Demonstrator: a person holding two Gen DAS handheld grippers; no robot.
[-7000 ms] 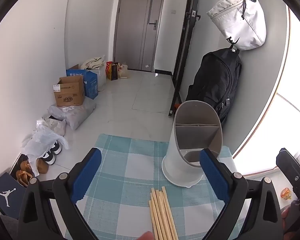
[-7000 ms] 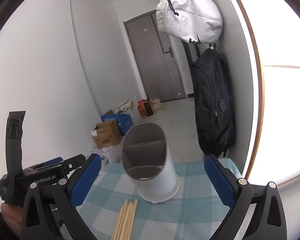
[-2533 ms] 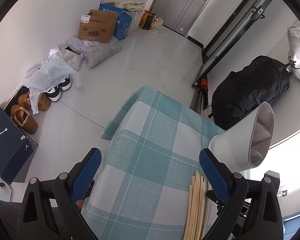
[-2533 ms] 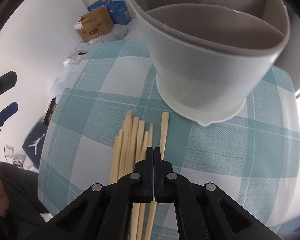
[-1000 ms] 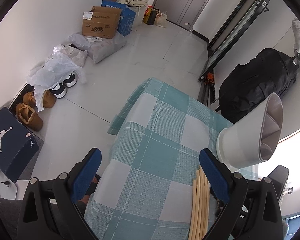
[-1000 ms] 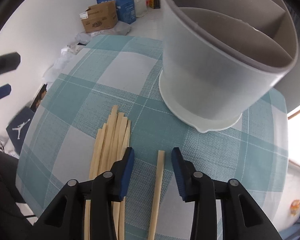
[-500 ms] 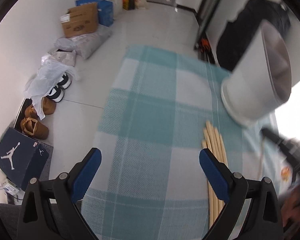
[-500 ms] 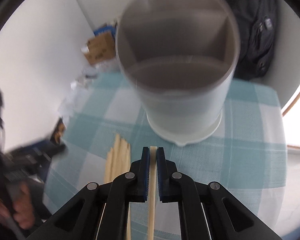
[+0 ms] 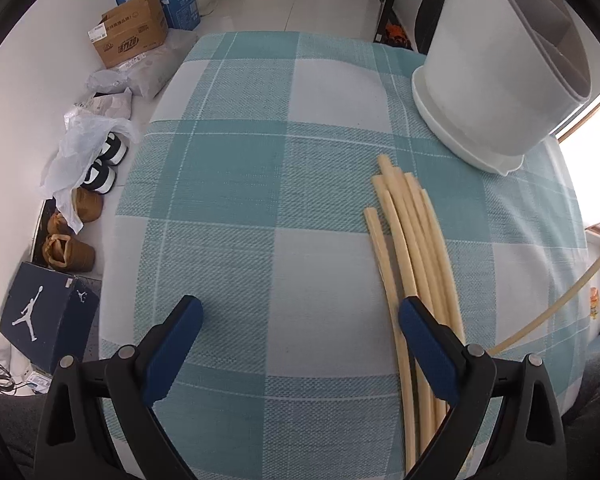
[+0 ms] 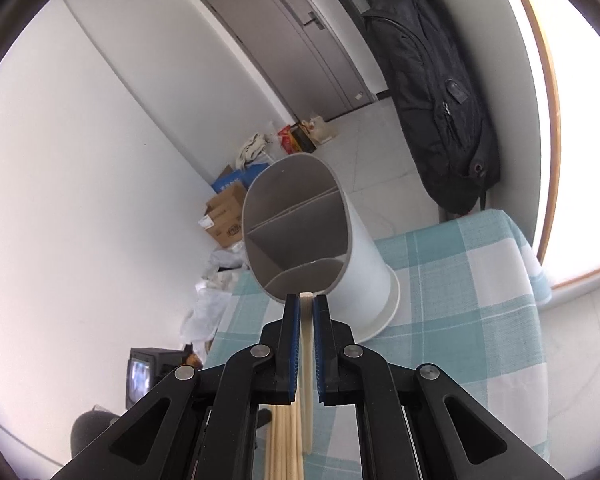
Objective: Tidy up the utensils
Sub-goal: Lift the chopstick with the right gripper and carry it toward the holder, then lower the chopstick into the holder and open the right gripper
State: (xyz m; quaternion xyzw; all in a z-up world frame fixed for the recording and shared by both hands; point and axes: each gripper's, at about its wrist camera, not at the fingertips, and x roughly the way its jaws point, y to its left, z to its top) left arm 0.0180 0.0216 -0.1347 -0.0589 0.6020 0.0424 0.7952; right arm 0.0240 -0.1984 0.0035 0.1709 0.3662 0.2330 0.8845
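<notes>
A white utensil holder (image 9: 496, 76) with grey inner dividers stands at the far right of the checked cloth; in the right wrist view the holder (image 10: 320, 248) shows its compartments. Several pale wooden chopsticks (image 9: 412, 248) lie in a bundle in front of it. My right gripper (image 10: 307, 300) is shut on one chopstick (image 10: 306, 344), lifted above the cloth, its tip just before the holder's rim. That raised chopstick (image 9: 556, 300) crosses the right edge of the left wrist view. My left gripper (image 9: 300, 320) hangs open over the cloth, its right finger (image 9: 428, 344) beside the bundle.
The teal and white checked cloth (image 9: 240, 184) covers a small table. On the floor to the left are cardboard boxes (image 9: 128, 36), bags, shoes (image 9: 100, 164) and a dark shoe box (image 9: 44, 316). A black backpack (image 10: 436, 100) hangs on the wall behind the table.
My right gripper shut on a single chopstick and lifted it off the cloth toward the holder. My left gripper swung over and down toward the bundle, still open.
</notes>
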